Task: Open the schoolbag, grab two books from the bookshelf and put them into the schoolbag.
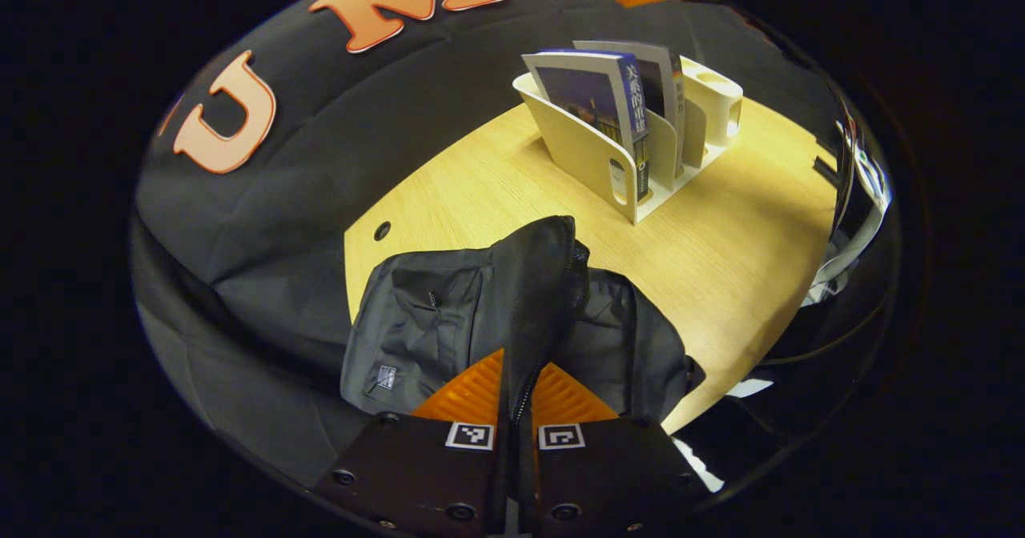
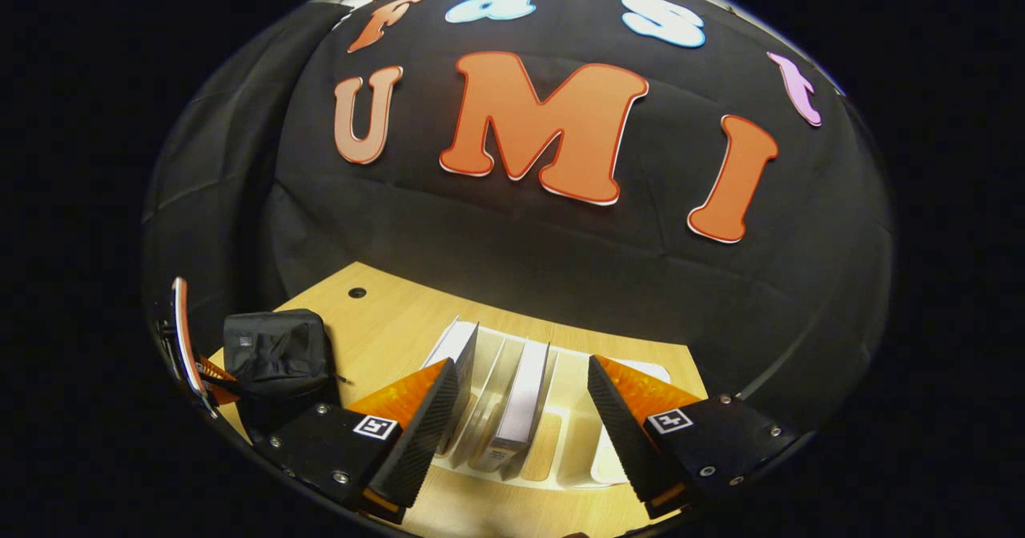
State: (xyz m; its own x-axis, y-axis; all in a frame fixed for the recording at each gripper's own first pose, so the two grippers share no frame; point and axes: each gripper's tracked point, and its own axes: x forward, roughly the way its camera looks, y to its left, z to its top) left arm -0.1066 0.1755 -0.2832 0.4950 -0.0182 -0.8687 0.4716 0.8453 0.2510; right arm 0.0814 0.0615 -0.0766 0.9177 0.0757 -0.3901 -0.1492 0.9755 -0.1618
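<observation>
Left hand-held gripper: we see its two fingers drawn close together on a raised fold of the schoolbag, right at the zipper edge. The fabric rises between the fingers as a dark ridge, and both fingers press on it. The bag is black, lies flat on the wooden surface, and sits at the near end of it, by the black cloth wall. A small round hole in the surface shows just beyond the bag's far left corner.

Bookshelf: a white desktop rack with curved dividers, standing farther along the surface, well apart from the bag. In the left gripper view we count two books upright in it: a blue-covered book in the front slot and a second book just behind it, both leaning slightly.

Right hand-held gripper: its fingers stand wide apart, holding nothing. It hangs over the rack, looking down onto the top edges of the books. One book lies between the two fingers but touches neither; the other is just beside the left-hand finger, and we cannot tell whether they touch.

In the right gripper view the bag shows at far left, with the other gripper at its edge.
</observation>
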